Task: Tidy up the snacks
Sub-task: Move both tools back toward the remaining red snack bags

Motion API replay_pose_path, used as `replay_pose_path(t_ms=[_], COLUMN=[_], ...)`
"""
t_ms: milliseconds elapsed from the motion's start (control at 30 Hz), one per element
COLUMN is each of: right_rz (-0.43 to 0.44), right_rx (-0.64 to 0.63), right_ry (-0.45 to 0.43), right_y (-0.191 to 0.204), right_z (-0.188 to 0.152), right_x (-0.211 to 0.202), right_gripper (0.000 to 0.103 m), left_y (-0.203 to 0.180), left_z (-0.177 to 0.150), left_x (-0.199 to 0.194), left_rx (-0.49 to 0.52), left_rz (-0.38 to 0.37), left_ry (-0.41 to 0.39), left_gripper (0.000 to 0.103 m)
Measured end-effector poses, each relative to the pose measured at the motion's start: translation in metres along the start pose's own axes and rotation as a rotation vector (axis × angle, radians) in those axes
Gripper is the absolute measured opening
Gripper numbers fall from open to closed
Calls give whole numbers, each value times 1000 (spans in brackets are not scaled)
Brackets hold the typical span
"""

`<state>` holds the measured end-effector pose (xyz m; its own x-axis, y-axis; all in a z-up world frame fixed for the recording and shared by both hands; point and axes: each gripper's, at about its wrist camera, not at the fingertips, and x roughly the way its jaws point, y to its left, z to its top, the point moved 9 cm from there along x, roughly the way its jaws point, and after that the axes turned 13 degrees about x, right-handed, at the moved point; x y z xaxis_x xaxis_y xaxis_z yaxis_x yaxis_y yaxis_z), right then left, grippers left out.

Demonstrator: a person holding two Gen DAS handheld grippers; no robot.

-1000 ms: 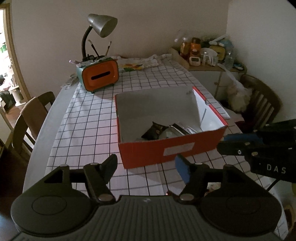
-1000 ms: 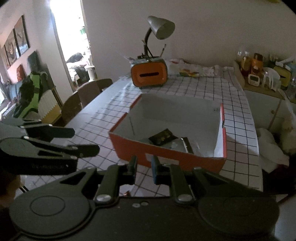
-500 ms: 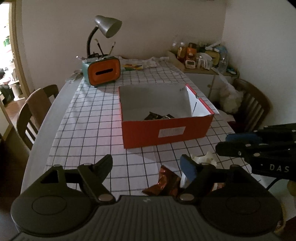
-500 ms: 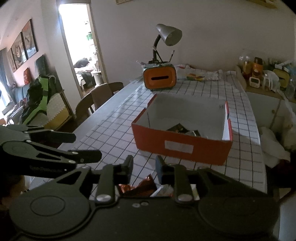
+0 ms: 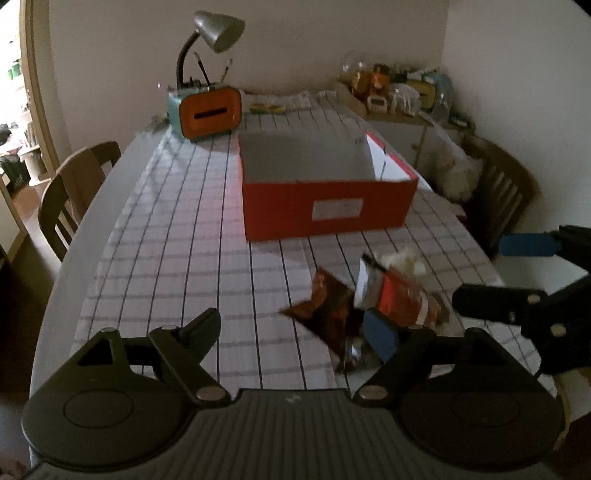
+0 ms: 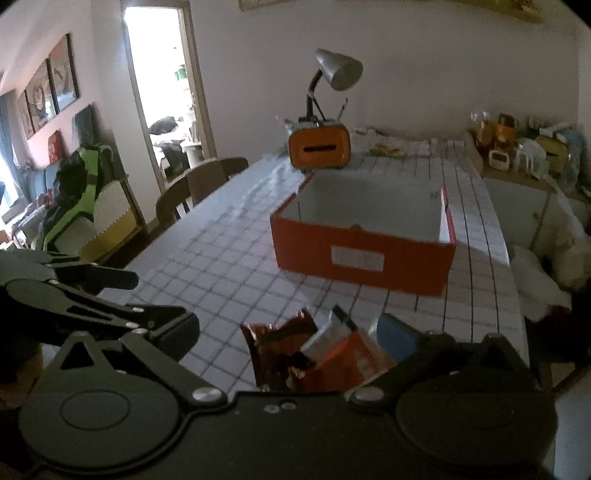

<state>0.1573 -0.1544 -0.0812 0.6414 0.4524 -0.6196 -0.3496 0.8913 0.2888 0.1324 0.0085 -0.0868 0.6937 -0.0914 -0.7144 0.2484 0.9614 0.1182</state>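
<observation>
A red cardboard box [image 5: 325,203] stands open in the middle of the checked tablecloth; its inside is hidden from here. Near the table's front end lie loose snacks: a brown packet [image 5: 325,306], a red-and-white packet [image 5: 400,299] and a crumpled white wrapper [image 5: 402,258]. My left gripper [image 5: 293,328] hovers over the cloth, its jaws opening, with the packets beside its blue pad and nothing gripped. To its right is my right gripper [image 5: 480,271]. In the right wrist view, the right gripper [image 6: 288,334] is opening wide above the brown packet [image 6: 277,347] and red packet [image 6: 340,354], pads clear of them.
An orange tissue holder [image 5: 210,114] and a desk lamp [image 5: 218,26] stand at the far end of the table. Wooden chairs [image 5: 70,195] line the left side, and another chair [image 5: 506,195] is on the right. A cluttered cabinet [image 5: 399,96] fills the far right corner.
Both grippers drew back from the box toward the near end of the table, bringing the loose packets into view. The right jaws went from nearly shut to wide; the left widened a little.
</observation>
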Motion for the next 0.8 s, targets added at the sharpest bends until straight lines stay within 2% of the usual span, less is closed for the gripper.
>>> replay_pose_path(t_ms=[67,267,333,600,800], right_rz=[-18,-55,-57,16,54], right_rx=[-9,-54,-63,-136,-214], right_ry=[23,12,45,184,265], right_y=[-1,0,2,21,36], right_z=[-9,-35,-45,-99,-136], right_x=[1,-1,3,22,38], right_gripper=[102,102,102,102,96], left_y=[-3,-12,-12,-8,-3], left_z=[-11,-42,-51,-85,-108], left_x=[1,1,1,5,13], left_rx=[-1,7,1,-11,-26], left_rz=[-16,-44,-46,-37,-29], left_ry=[17,54,63,107,156], left_gripper=[85,85,85,85,85])
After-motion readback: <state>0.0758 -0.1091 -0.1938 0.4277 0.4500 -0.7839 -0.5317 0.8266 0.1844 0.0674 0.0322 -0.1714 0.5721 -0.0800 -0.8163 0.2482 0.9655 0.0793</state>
